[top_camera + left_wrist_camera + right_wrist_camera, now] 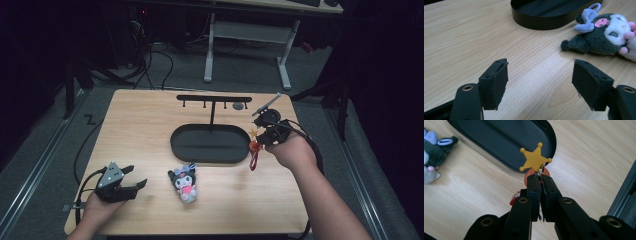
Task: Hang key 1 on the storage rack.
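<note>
The right gripper [540,178] clamps the star keychain [535,159] beside the black oval tray [210,150]. The left gripper [539,82] is spread wide above the surface [474,37].

Right hand-held gripper [263,140] clamping keychain [255,148], beside black tray [210,143], plush toy [184,182] nearby
</note>
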The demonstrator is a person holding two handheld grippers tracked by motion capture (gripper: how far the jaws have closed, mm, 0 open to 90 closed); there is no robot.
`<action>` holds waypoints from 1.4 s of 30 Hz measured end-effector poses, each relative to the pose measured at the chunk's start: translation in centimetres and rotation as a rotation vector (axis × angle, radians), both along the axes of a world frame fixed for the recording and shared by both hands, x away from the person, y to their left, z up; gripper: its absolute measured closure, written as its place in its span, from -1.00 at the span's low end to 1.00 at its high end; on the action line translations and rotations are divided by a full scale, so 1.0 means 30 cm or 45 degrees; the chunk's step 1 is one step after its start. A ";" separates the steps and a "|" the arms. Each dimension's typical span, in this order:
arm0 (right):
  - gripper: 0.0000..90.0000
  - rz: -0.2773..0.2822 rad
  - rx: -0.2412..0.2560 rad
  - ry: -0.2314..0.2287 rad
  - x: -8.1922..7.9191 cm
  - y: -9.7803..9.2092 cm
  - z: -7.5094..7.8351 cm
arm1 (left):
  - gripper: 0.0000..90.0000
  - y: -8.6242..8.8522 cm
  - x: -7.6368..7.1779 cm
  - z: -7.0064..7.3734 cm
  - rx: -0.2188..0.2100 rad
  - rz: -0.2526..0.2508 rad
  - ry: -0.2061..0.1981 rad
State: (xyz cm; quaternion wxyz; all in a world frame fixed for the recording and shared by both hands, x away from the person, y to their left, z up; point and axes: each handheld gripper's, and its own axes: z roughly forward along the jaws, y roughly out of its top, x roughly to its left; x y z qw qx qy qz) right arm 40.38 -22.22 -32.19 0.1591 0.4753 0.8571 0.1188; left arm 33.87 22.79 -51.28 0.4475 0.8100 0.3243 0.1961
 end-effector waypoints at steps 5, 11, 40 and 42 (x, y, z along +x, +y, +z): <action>0.92 -0.014 0.035 -0.001 0.038 0.000 0.010 | -0.35 0.000 0.000 -0.001 -0.004 0.002 -0.001; 0.92 -0.027 0.051 -0.004 0.081 0.002 0.019 | -0.35 0.000 -0.001 0.000 -0.005 0.002 -0.002; 0.92 -0.048 0.090 -0.005 0.264 0.042 0.021 | -0.35 0.008 0.003 -0.004 -0.005 0.009 0.005; 0.92 -0.051 0.089 -0.004 0.275 0.042 0.019 | -0.35 0.008 0.004 -0.005 -0.005 0.011 0.003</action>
